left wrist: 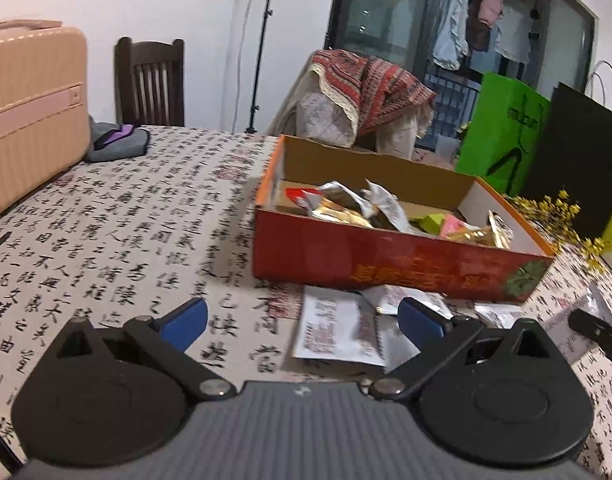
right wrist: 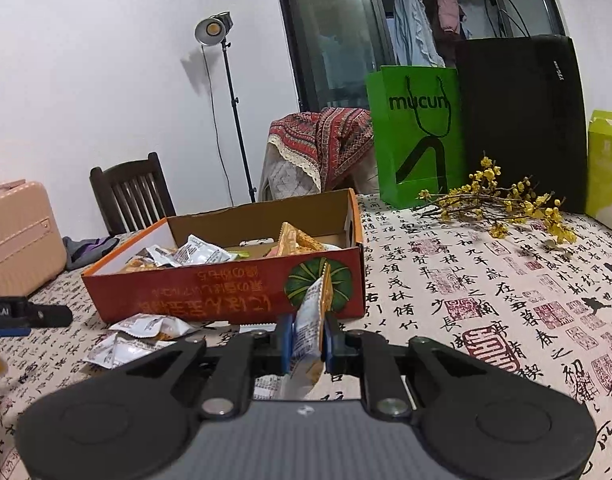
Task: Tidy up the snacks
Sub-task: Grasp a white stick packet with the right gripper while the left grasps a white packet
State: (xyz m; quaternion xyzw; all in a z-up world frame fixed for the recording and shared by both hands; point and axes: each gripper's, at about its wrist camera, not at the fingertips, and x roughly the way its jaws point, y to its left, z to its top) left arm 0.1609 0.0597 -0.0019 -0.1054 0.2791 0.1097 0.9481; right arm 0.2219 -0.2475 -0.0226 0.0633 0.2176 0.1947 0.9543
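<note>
An open red-orange cardboard box [left wrist: 385,258] [right wrist: 210,288] stands on the table and holds several snack packets [left wrist: 345,204] [right wrist: 198,254]. My left gripper [left wrist: 304,318] is open and empty, just in front of the box's near wall, above loose white packets [left wrist: 337,332] lying on the tablecloth. My right gripper [right wrist: 307,340] is shut on a white and orange snack packet [right wrist: 311,320], held upright in front of the box's right end. More loose packets [right wrist: 138,332] lie at the box's foot in the right wrist view. The other gripper's tip shows at the left edge [right wrist: 26,314].
A pink suitcase [left wrist: 30,108] [right wrist: 18,236] stands on the table's left. A green bag [right wrist: 415,136], a black bag [right wrist: 521,124] and yellow flowers [right wrist: 505,204] sit at the back right. A grey cloth [left wrist: 118,142] and a wooden chair [left wrist: 150,80] are behind.
</note>
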